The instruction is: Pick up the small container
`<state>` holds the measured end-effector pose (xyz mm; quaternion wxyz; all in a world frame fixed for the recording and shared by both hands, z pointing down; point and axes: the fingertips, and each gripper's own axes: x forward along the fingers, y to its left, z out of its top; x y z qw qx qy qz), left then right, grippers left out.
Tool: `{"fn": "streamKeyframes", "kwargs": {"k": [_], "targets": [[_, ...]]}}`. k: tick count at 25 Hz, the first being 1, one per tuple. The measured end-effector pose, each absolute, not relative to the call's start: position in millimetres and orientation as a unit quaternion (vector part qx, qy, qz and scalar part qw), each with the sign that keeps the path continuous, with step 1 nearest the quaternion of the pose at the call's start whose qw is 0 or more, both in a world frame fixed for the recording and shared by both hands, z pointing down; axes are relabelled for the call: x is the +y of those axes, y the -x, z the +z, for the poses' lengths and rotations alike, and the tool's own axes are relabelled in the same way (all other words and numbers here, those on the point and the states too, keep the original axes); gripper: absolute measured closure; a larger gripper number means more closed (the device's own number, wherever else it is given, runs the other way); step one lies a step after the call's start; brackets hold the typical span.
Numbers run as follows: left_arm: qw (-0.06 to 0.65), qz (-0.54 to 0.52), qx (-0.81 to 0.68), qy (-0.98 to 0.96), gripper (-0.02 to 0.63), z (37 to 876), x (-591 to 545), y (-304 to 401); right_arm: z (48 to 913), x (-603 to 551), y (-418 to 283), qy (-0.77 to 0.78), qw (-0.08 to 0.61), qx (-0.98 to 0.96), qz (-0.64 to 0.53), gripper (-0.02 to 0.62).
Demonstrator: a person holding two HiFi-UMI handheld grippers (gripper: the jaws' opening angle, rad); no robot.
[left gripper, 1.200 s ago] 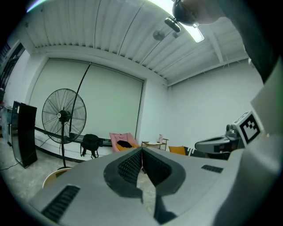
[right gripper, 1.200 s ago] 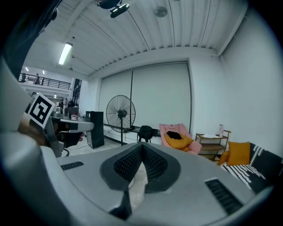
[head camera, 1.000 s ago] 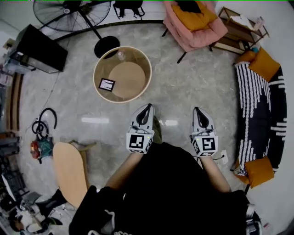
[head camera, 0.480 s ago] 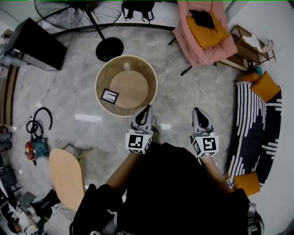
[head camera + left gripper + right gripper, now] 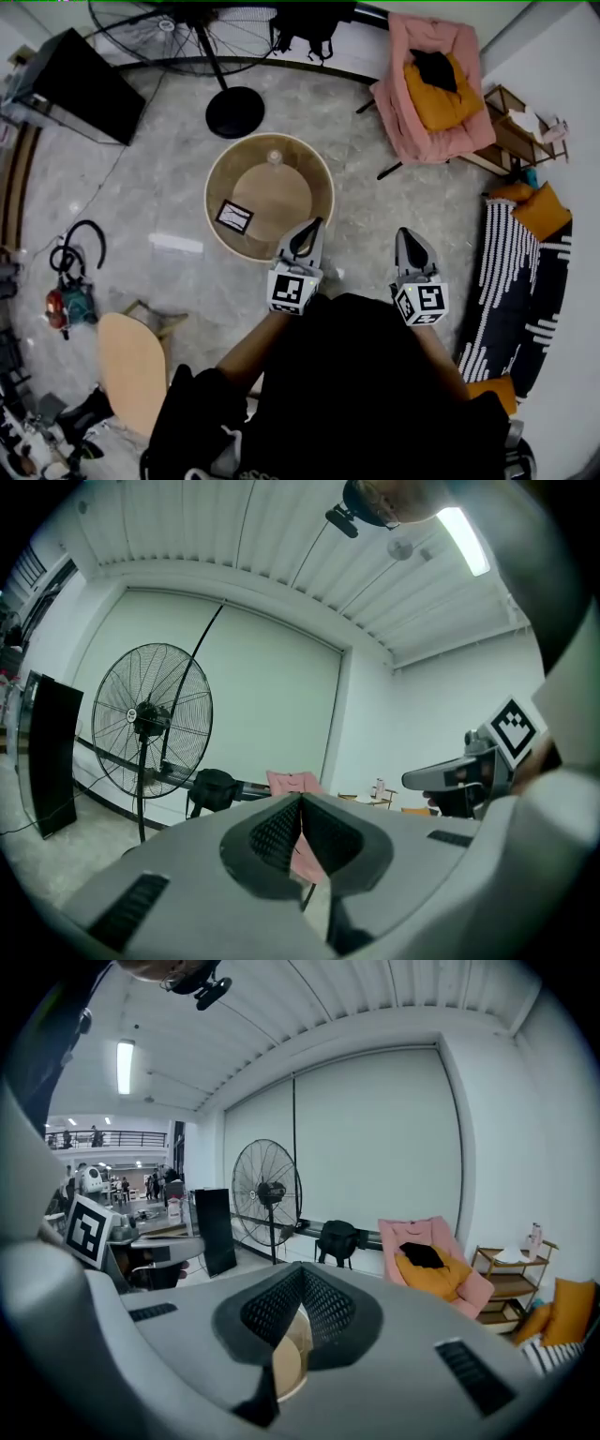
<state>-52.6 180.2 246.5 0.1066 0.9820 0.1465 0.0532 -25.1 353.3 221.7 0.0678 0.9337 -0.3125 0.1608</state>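
**Wooden rimmed table holds the small container; both grippers empty**

Wooden and round, the table [image 5: 210, 202] has a raised rim. On it, at the far edge, stands the small container [image 5: 274, 157], apparently clear, with a printed card [image 5: 234, 217] near the left. Only the head view shows them. The left gripper [image 5: 312, 225] is pressed together over the table's near-right rim and faces the fan [image 5: 150, 719]. The right gripper [image 5: 404, 232] is likewise closed and is well apart from the container.

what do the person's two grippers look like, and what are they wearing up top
Both the left gripper and right gripper have pale grey tapering shells with black ribbed pads. Each carries a white cube printed with black square markers. No cables show. The person wears a black top.
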Motion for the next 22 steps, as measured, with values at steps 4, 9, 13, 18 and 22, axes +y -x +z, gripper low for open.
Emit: {"fn": "streamKeyframes", "kwargs": {"k": [4,9,13,18,22], "targets": [[0.101,0.047,0.131,-0.985,0.586,243.9,165.7,54.6,210.4,338.7,19.8,-0.927,0.087,-0.334,0.150,0.578],[0.117,0.057,0.090,-0.987,0.586,259.4,127.1,34.1,216.4,306.6,-17.6,-0.921,0.087,-0.348,0.151,0.578],[0.118,0.062,0.052,-0.990,0.586,272.0,92.4,11.5,236.4,260.5,-43.3,-0.899,0.097,-0.395,0.163,0.578],[0.120,0.073,0.000,-0.990,0.586,292.2,83.0,-10.5,260.2,238.4,-85.1,-0.876,0.086,-0.442,0.174,0.578],[0.119,0.090,-0.092,-0.984,0.586,314.3,61.2,-38.5,276.0,193.5,-150.0,-0.833,0.084,-0.520,0.168,0.578]]}}
